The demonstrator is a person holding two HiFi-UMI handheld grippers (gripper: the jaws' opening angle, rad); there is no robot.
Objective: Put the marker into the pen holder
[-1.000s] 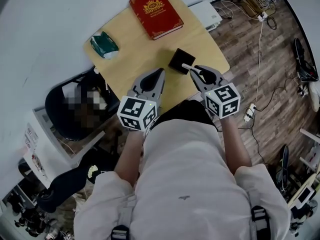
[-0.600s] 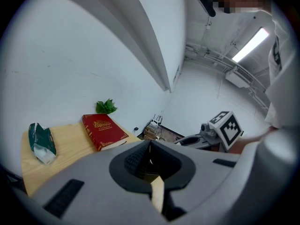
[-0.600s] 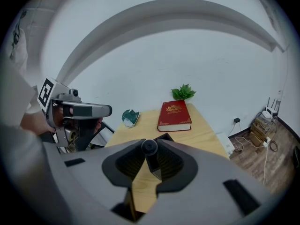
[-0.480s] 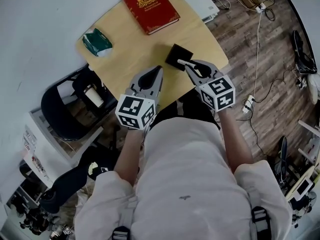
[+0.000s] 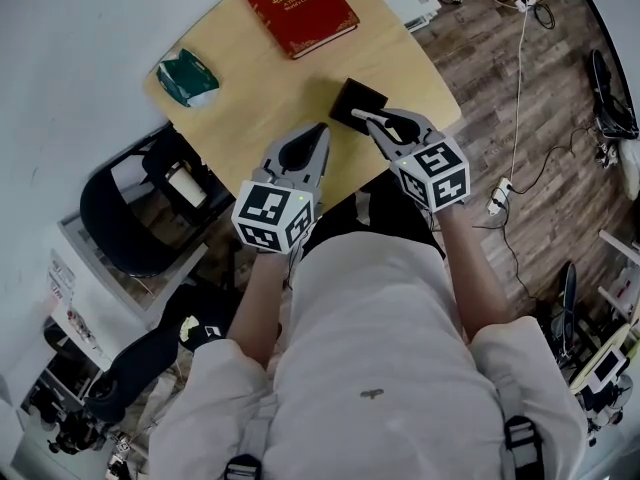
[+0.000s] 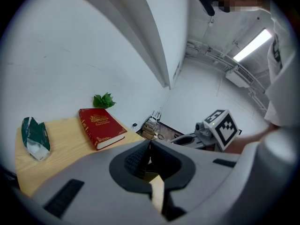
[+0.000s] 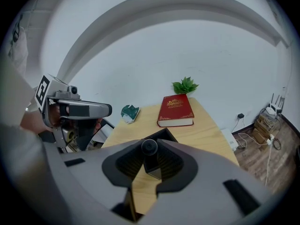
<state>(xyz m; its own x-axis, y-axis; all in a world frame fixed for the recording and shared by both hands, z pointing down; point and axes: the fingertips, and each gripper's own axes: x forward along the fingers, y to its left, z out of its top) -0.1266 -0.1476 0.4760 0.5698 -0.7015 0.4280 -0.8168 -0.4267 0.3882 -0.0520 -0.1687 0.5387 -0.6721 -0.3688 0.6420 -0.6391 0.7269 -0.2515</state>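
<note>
From above, the person stands at the pale wooden table [image 5: 255, 68]. The right gripper [image 5: 383, 128] is clamped on a slim marker with a dark body and a pale tip [image 5: 364, 117], carried almost flat. That tip reaches over the near edge of the square black pen holder [image 5: 355, 96], which looks lined up for the drop, I'd say, but the marker is not in yet. The left gripper [image 5: 316, 136] hangs beside it over the table, apparently just keeping clear. A red hardback book [image 5: 296, 8] and a crumpled green packet [image 5: 183, 76] lie well apart at the far side, out of the action. Looking along the left gripper: its jaws are pressed together with nothing between them. Along the right one, the jaws pinch the marker end-on. The holder's open mouth sits directly beyond it, so tipping the marker downward looks like the next need.
</note>
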